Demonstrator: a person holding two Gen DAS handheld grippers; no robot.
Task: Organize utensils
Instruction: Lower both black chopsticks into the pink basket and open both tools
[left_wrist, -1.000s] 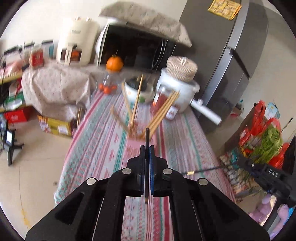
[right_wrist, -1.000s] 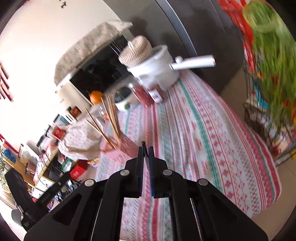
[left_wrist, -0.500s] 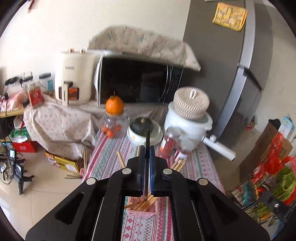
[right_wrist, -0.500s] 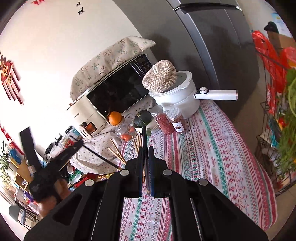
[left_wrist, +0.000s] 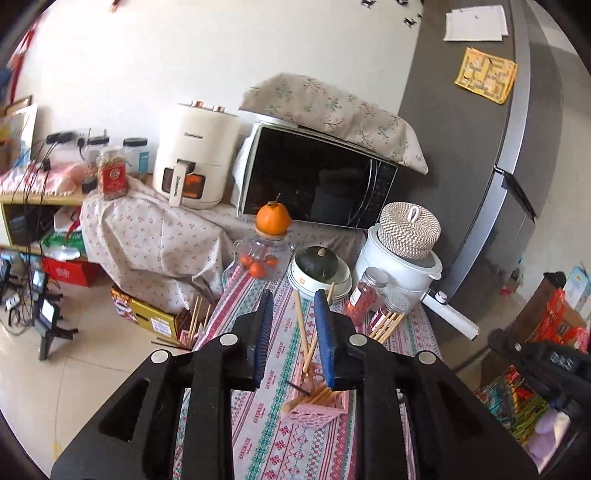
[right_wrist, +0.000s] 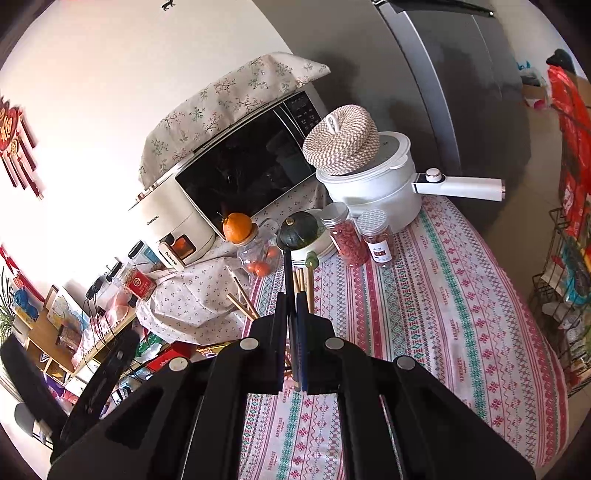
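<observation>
Grey refrigerator (left_wrist: 476, 155), upright at the far right of the surface. Surface (right_wrist: 436, 295), covered in a striped red, green and white patterned cloth. Microwave (left_wrist: 314, 181) under a floral cover, set behind the surface, with a cream air fryer (left_wrist: 194, 155) beside it on the left. White electric pot (right_wrist: 373, 181) with a woven lid on top, at the far end of the surface. Bowl holding a dark green squash (left_wrist: 317, 260), next to a glass jar (left_wrist: 263, 254) topped by an orange. Two clear jars of red contents (right_wrist: 345, 232) stand in front of the pot. Pink holder (left_wrist: 319, 400), on the surface just below and ahead of the left tool (left_wrist: 293, 328), filled with wooden chopsticks (left_wrist: 304, 336) that lean outward, some rising between the tool's fingers without touching them. Left tool: jaws spread wide, nothing held. Right tool (right_wrist: 291, 325): jaws pressed together on a thin dark utensil (right_wrist: 287, 273), whose rounded end points up and away; wooden chopsticks show just beyond its fingertips.
</observation>
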